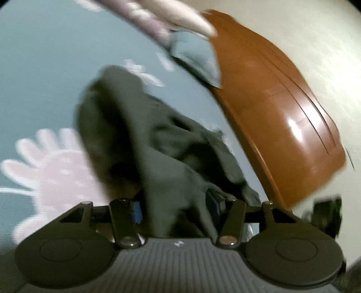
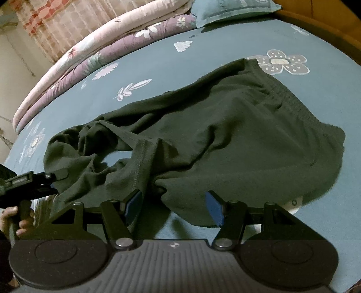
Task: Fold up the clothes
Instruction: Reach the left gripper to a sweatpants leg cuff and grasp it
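Two claws at dark green shorts, left claw pinching fabric, right claw parted.

The dark green shorts lay spread but rumpled on the blue flowered bedsheet, elastic waistband toward the far right, the bunched leg hems toward the near left.

Folded quilts & pillow on bedsheet.

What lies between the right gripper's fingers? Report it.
The shorts' near edge, over blue bedsheet, sits between the right gripper's open fingers, seen in the right wrist view.
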A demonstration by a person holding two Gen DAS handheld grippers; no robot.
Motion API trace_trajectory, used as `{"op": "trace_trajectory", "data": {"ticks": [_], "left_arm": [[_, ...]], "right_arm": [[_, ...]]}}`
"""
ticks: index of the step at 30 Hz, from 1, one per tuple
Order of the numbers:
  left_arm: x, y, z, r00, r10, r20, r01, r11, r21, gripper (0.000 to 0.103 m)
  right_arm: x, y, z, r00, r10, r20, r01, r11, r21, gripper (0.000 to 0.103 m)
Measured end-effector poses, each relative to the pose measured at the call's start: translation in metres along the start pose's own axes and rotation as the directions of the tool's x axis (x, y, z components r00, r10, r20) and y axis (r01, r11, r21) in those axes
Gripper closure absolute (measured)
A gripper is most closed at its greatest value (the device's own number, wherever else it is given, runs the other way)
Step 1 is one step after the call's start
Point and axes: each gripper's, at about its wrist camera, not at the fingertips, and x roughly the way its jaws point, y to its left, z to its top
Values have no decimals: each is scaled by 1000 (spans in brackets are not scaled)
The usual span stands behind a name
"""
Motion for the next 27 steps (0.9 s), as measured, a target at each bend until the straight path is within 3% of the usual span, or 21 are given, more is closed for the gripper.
{"op": "trace_trajectory", "data": {"ticks": [1, 3, 4, 5, 8, 14, 20, 22, 24, 27], "left_arm": [[7, 5, -3, 1000, 1, -8, -2, 1000, -26, 50], [13, 16, -8, 999, 14, 44, -11, 997, -76, 68], [12, 24, -9, 997, 26, 75, -17, 992, -127, 85], [12, 33, -10, 994, 29, 104, -9, 982, -189, 91], [12, 38, -15, 988, 17, 153, 19, 973, -230, 92], [16, 18, -10, 991, 76, 109, -54, 981, -188, 101], [-28, 3, 18, 981, 174, 86, -167, 982, -84, 102], [-51, 6, 29, 972, 223, 72, -220, 975, -41, 102], [-69, 9, 43, 952, 305, 20, -305, 952, 23, 102], [-79, 12, 67, 898, 435, -63, -422, 894, 149, 102]], "right_arm": [[0, 0, 0, 1000, 0, 0, 0, 1000, -5, 35], [1, -1, 1, 1000, 2, -1, -2, 1000, 0, 35], [2, -2, 1, 1000, 4, -3, -4, 1000, 3, 35], [2, -2, 0, 1000, 4, -4, -4, 1000, 3, 35], [3, -2, -1, 1000, 4, -11, -4, 1000, 0, 35], [7, -3, -2, 1000, -1, -21, 2, 1000, 5, 35], [6, 0, -1, 1000, -12, -11, 12, 1000, 4, 35], [6, 2, -1, 1000, -14, -7, 14, 1000, 6, 35], [5, 6, 0, 1000, -15, -1, 15, 1000, 3, 35], [2, 17, 3, 1000, -10, 14, 10, 1000, -20, 35]]}}
